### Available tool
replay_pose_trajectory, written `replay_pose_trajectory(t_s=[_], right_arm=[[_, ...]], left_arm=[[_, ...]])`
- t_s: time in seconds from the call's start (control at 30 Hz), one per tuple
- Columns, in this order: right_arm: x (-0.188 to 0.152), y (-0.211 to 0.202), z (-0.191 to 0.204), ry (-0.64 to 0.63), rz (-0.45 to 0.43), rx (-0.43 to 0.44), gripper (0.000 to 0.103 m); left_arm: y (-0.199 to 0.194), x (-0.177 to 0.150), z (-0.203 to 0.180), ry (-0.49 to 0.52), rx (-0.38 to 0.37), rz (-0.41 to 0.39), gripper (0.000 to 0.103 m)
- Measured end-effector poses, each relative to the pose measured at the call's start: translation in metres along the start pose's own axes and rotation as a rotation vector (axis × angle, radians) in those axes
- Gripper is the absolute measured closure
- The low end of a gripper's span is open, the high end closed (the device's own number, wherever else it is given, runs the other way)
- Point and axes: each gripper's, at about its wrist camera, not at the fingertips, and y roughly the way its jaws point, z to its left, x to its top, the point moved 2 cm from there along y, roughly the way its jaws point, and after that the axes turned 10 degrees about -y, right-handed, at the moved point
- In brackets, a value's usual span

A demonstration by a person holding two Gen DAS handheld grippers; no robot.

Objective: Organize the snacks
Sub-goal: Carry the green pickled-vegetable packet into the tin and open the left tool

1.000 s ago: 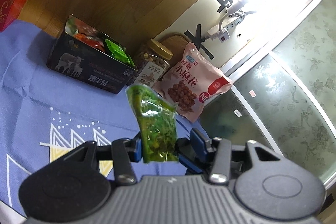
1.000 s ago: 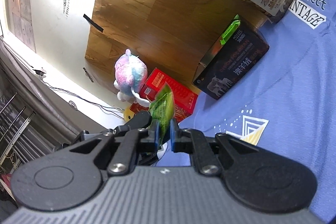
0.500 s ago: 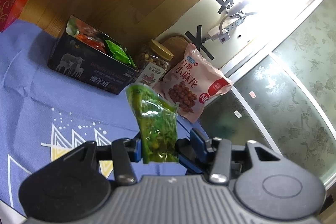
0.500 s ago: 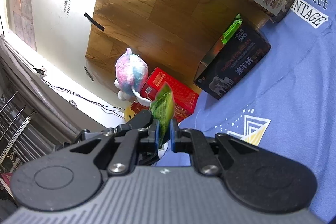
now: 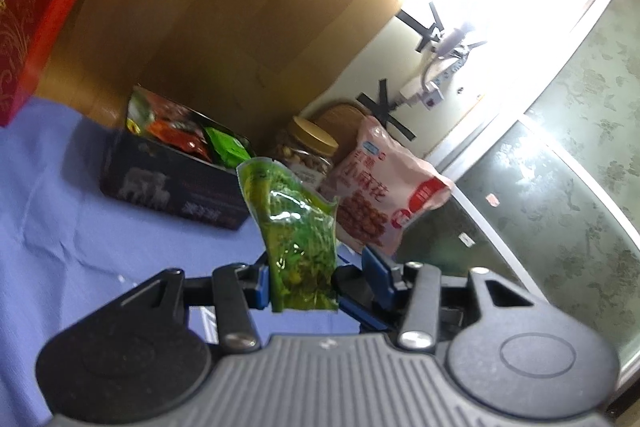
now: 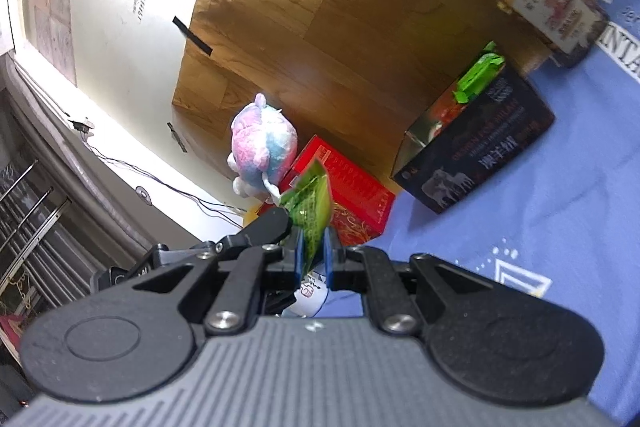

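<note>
My left gripper (image 5: 316, 279) holds a green snack packet (image 5: 298, 231) upright, with the jaws standing wide around its lower end. My right gripper (image 6: 310, 259) is shut on another green snack packet (image 6: 310, 207), seen edge-on. A black open box (image 5: 176, 183) with red and green packets in it stands on the blue cloth (image 5: 60, 227) ahead of the left gripper. The box (image 6: 480, 151) also shows in the right wrist view, up and right of the right gripper.
A nut jar (image 5: 306, 155) and a pink snack bag (image 5: 384, 195) stand right of the box against a wooden panel. A red box (image 5: 28, 27) is at far left. In the right wrist view a plush toy (image 6: 262, 147) sits by the red box (image 6: 348, 195).
Both grippers have moved closer to the black box, which looks larger now. Each still has its green packet.
</note>
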Motion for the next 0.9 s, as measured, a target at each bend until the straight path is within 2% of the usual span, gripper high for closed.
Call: replay_pose_trajectory(t_s=[0.2, 0.37, 0.4, 0.43, 0.5, 0.57, 0.6, 0.63, 0.7, 0.9], right_arm=[[0.025, 0.04, -0.015, -0.023, 0.029, -0.009, 0.09], [0.057, 0.09, -0.045, -0.035, 0.035, -0.058, 0.09], [0.065, 0.103, -0.053, -0.049, 0.034, -0.087, 0.089], [0.07, 0.114, -0.058, -0.077, 0.032, -0.117, 0.087], [0.077, 0.136, -0.064, -0.211, 0.038, -0.269, 0.086], [0.074, 0.146, -0.06, -0.359, 0.057, -0.43, 0.084], [0.07, 0.145, -0.056, -0.405, 0.057, -0.447, 0.084], [0.067, 0.138, -0.053, -0.418, 0.049, -0.428, 0.084], [0.058, 0.119, -0.045, -0.422, 0.027, -0.409, 0.084], [0.026, 0.063, -0.036, -0.314, 0.001, -0.416, 0.083]], left_arm=[[0.025, 0.039, 0.02, -0.002, 0.034, -0.019, 0.059], [0.074, 0.088, 0.04, 0.009, 0.096, -0.022, 0.059], [0.084, 0.096, 0.043, 0.025, 0.114, -0.023, 0.057], [0.097, 0.104, 0.047, 0.04, 0.138, -0.023, 0.05], [0.125, 0.117, 0.061, 0.041, 0.229, -0.012, 0.048], [0.145, 0.122, 0.073, 0.048, 0.311, 0.017, 0.051], [0.148, 0.123, 0.076, 0.05, 0.334, 0.02, 0.051], [0.147, 0.123, 0.077, 0.049, 0.337, 0.014, 0.051], [0.135, 0.119, 0.072, 0.061, 0.306, -0.01, 0.051], [0.096, 0.087, 0.041, 0.15, 0.352, -0.041, 0.049]])
